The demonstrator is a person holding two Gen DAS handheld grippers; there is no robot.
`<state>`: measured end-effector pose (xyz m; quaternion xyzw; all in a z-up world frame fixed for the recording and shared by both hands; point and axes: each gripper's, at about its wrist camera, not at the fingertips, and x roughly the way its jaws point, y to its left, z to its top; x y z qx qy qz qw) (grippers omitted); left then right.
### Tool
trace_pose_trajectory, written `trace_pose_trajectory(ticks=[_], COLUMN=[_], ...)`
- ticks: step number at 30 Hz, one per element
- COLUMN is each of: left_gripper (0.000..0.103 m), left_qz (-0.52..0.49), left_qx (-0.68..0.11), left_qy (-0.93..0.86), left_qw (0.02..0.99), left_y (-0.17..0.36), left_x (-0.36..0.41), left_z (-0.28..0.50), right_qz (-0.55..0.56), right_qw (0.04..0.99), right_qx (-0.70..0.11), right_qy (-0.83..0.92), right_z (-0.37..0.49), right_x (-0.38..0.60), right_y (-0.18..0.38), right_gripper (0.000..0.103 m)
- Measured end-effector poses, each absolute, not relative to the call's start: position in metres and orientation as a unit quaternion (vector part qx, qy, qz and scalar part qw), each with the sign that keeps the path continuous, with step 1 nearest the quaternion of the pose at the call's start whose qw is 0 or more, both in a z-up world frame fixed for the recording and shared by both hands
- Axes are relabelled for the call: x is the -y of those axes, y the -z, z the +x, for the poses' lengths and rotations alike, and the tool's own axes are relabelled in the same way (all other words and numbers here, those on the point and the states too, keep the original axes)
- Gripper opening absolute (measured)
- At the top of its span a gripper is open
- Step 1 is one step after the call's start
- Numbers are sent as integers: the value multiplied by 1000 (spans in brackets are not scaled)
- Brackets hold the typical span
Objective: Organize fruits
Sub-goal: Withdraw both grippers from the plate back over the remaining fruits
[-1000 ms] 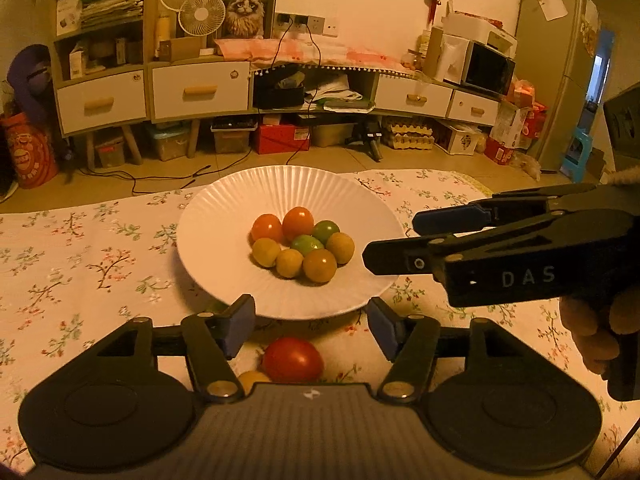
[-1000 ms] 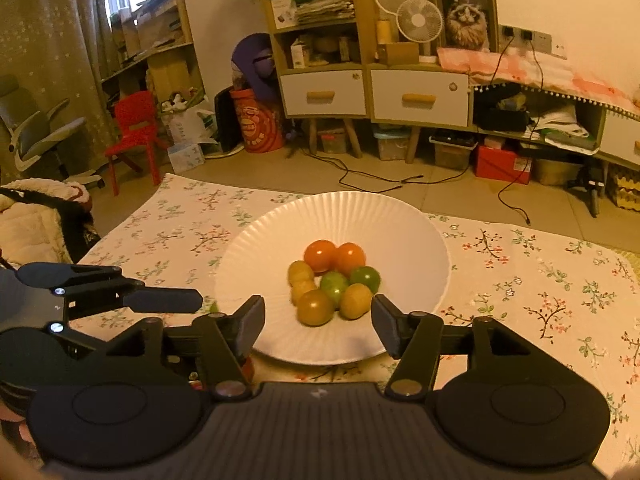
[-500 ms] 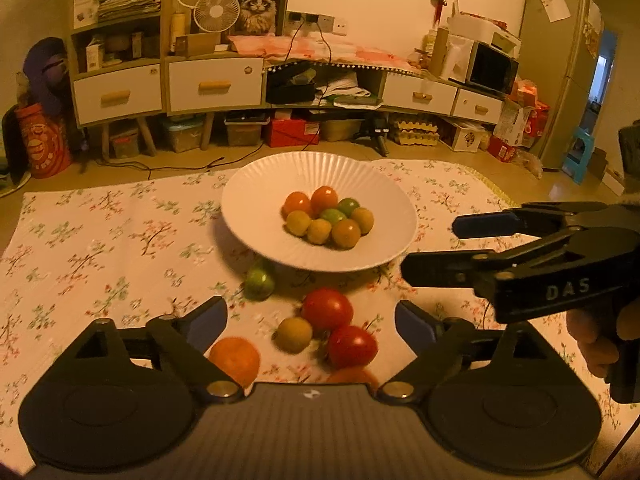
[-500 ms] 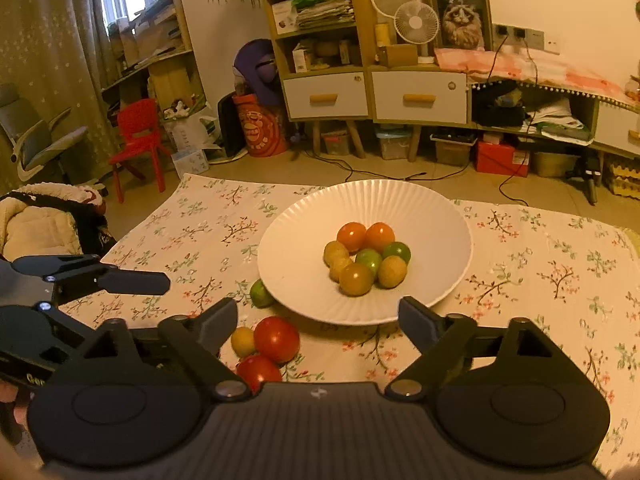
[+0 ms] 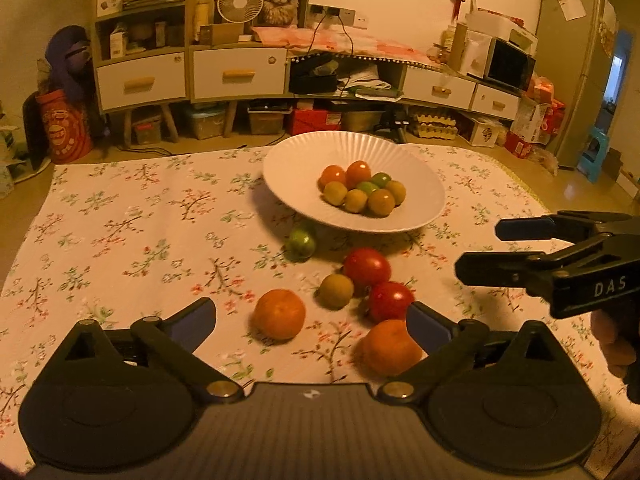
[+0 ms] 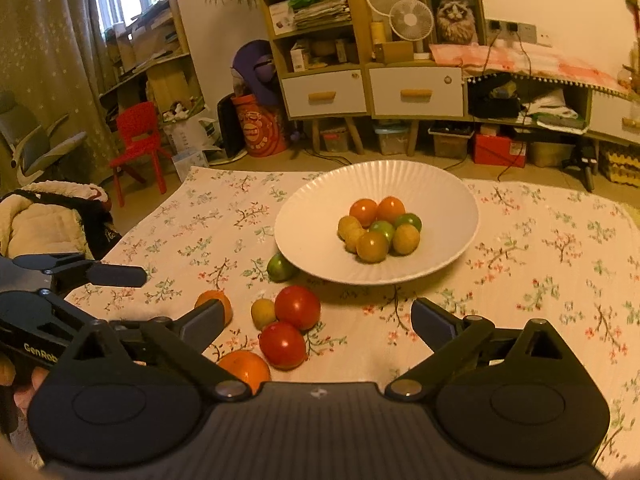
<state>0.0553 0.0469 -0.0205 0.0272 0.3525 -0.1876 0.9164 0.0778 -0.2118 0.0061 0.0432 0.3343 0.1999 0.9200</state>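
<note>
Left claw (image 5: 310, 320): jaws opening wide, nothing clamped; loose fruit lies directly ahead on cloth-covered counter (image 5: 120, 240), orange (image 5: 279, 313) between its tips. Right claw (image 6: 316, 318): jaws opening, empty; red tomatoes (image 6: 297, 307) ahead-left. White plate (image 5: 288, 168) beyond holds sorted fruit. Left claw seemingly nearer orange.

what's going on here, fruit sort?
A person holds a gripper in each hand over a floral cloth. The white plate already holds seven small fruits, orange, yellow and green. Six more lie loose on the cloth in front of it: a green one by the plate's rim, two red tomatoes, a small yellow fruit and two oranges. The left gripper and the right gripper are both opening, and neither holds anything.
</note>
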Motion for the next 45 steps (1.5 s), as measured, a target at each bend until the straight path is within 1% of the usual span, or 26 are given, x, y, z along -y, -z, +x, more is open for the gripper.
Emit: trace_pose_trajectory(ticks=[13,20,33,38,43,45], left_gripper=[103,103,103,103,103,103], left_qz=[14,39,67,57,54,53], left_qx=[-370,-373,-371,-351,-342,-340], left_qy=[163,159,139,138,137,136], left_qw=[914,913,916,924,928,929], left_y=[39,53,73,78,78,78], left_x=[-71,-69,-66,-68,-65,-63], left_z=[46,42,50,57,62,64], right_qz=[19,-17,-33,-41,-61,-67], right_qw=[913,909,904,904,909,910], right_qx=[-351,-350,-363,-359,-344,-339], right_qy=[-209,-225,-222,-229,-229,-231], right_z=[56,46,41,40,36,34], right_x=[199,184,174,168,161,158], right_y=[15,20,33,41,45,46], right_gripper=[101,102,102,99,99,96])
